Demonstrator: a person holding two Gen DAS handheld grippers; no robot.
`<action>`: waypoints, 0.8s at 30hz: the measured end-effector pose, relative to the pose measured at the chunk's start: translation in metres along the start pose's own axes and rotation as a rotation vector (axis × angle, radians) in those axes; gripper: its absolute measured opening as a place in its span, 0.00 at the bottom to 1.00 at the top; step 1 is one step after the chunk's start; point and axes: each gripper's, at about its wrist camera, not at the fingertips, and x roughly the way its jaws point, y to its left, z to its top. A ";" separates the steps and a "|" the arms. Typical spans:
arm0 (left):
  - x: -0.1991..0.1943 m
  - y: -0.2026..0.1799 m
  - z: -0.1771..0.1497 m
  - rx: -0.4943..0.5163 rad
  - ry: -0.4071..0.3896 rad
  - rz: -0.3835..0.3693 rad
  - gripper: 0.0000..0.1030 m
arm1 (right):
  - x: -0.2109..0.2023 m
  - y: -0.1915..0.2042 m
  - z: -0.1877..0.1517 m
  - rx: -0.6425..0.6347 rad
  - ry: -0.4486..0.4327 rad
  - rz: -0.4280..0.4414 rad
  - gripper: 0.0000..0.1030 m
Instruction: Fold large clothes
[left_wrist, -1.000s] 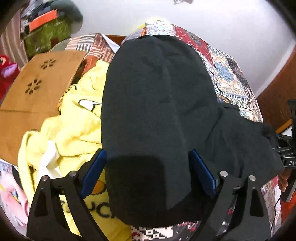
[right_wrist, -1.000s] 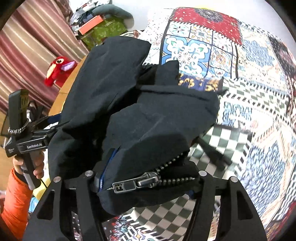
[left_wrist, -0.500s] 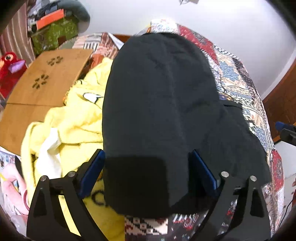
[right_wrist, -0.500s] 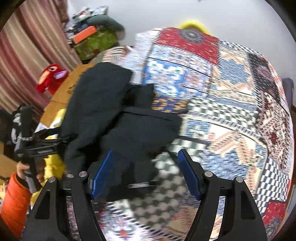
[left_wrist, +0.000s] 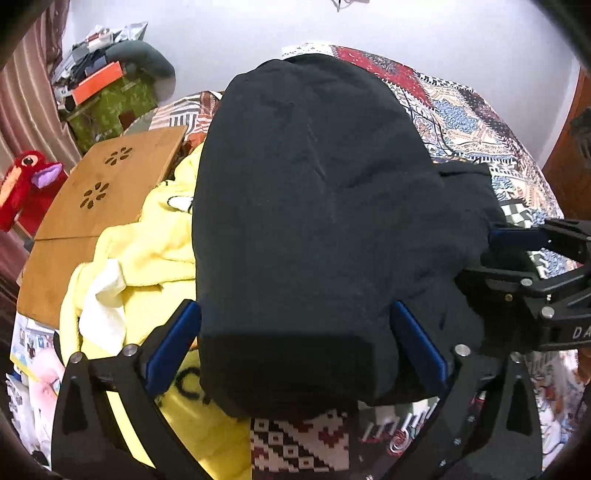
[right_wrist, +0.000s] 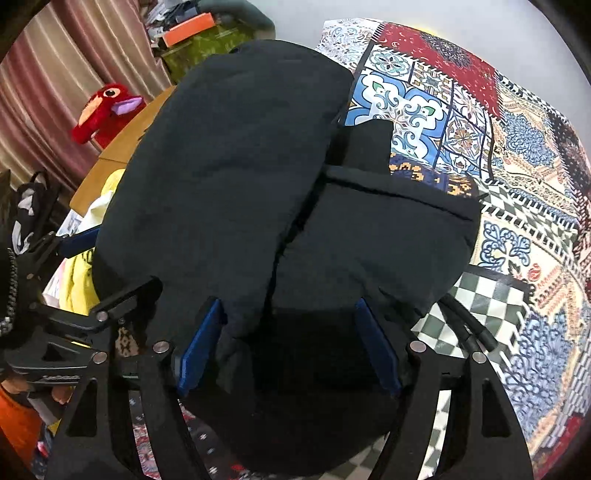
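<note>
the black zip jacket (left_wrist: 314, 229) lies folded on the patchwork bedspread (right_wrist: 480, 155), long axis running away from both grippers; left gripper (left_wrist: 295, 339) jaws just widened, straddling its near end; right gripper (right_wrist: 288, 343) part open, astride the neighbouring fold; grip uncertain.

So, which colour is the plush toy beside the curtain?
Red plush toy, purple beak; the right wrist view shows it best.

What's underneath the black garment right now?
The black garment lies on the patterned bedspread, and its left edge overlaps the yellow clothing. Whatever sits under its middle is covered and cannot be seen.
</note>
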 end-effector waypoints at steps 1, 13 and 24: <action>0.000 0.001 0.000 -0.006 -0.001 -0.005 1.00 | 0.001 0.001 -0.001 -0.023 -0.003 -0.015 0.69; -0.109 0.032 0.005 -0.156 -0.125 -0.046 0.93 | -0.095 0.000 -0.014 0.028 -0.174 -0.060 0.69; -0.312 -0.024 -0.025 -0.033 -0.528 -0.028 0.93 | -0.273 0.042 -0.063 -0.009 -0.562 -0.091 0.69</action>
